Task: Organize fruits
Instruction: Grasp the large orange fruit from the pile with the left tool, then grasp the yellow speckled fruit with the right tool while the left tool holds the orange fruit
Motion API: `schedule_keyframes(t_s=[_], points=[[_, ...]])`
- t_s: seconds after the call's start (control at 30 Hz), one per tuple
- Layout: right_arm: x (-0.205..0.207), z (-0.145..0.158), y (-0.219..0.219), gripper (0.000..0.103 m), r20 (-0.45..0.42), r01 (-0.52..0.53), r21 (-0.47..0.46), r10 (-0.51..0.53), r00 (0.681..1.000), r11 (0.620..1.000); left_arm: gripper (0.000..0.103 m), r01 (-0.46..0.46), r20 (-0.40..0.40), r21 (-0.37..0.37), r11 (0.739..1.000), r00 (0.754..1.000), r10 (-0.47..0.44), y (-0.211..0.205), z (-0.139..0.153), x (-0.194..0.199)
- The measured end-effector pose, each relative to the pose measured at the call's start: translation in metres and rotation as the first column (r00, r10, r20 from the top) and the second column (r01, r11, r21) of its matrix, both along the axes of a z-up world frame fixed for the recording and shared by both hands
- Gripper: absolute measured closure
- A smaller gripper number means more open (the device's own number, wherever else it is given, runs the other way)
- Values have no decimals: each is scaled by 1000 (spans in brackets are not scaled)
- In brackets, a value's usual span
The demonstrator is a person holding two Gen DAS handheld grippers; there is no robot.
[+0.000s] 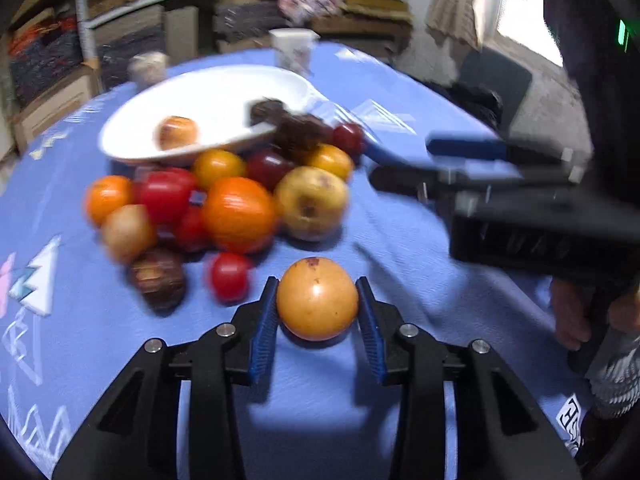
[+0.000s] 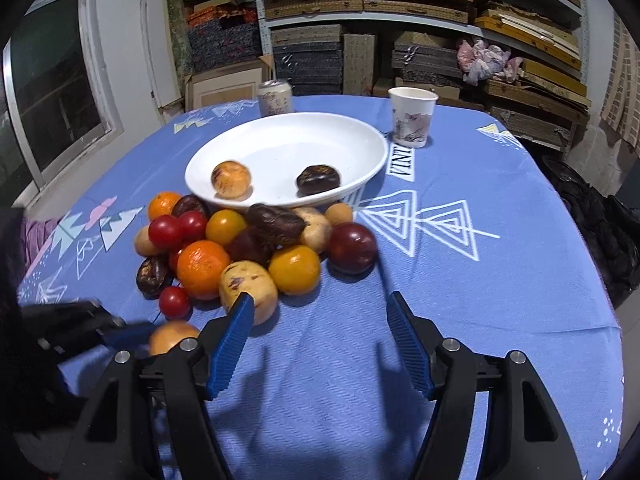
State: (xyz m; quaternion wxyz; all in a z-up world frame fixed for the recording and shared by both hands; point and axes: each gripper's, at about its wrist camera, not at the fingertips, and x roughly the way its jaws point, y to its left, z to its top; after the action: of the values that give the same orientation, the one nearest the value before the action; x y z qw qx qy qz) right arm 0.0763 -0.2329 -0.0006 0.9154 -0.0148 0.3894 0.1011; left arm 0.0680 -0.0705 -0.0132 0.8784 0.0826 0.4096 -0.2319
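Observation:
My left gripper [image 1: 317, 300] is shut on a yellow-orange fruit [image 1: 317, 299], held between its blue pads just above the blue cloth; it also shows in the right wrist view [image 2: 172, 336]. A pile of oranges, red tomatoes, dark plums and yellow fruits [image 2: 248, 248] lies in front of the white plate [image 2: 352, 136]. The plate holds a yellow-orange fruit [image 2: 231, 179] and a dark wrinkled fruit [image 2: 318, 179]. My right gripper [image 2: 320, 304] is open and empty, low over the cloth right of the pile; it shows in the left wrist view [image 1: 404, 168].
A paper cup [image 2: 412, 122] stands behind the plate at the right and a drinks can [image 2: 275, 97] behind it at the left. The round table [image 2: 500, 280] has a blue patterned cloth. Shelves of stacked boxes fill the back wall.

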Motion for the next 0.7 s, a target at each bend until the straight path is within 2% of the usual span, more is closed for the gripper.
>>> schedule_keyframes(t_s=[0.13,0.2,0.27,0.37,0.53,0.7], points=[[6,-11,22,33,-41,-53,-19,52,998,998,65,-148,60,-44,988,987,150,41,17,3],[8,-15,30,35,-53,-68,-13,67,996,998,65,-196,43,-62,979,979,199,53,18,9],[9,-18,36,44,-68,-88,-9,87,994,996,65,-236,8,-80,969,971,237,63,17,17],[14,-23,38,52,-97,-98,19,99,990,995,65,-249,-15,-83,965,968,249,66,15,22],[27,-26,35,62,-128,-81,86,91,988,993,65,-230,-2,-88,969,973,231,64,16,17],[29,-27,41,62,-115,-82,66,89,989,994,65,-225,-5,-78,971,974,225,60,13,16]])
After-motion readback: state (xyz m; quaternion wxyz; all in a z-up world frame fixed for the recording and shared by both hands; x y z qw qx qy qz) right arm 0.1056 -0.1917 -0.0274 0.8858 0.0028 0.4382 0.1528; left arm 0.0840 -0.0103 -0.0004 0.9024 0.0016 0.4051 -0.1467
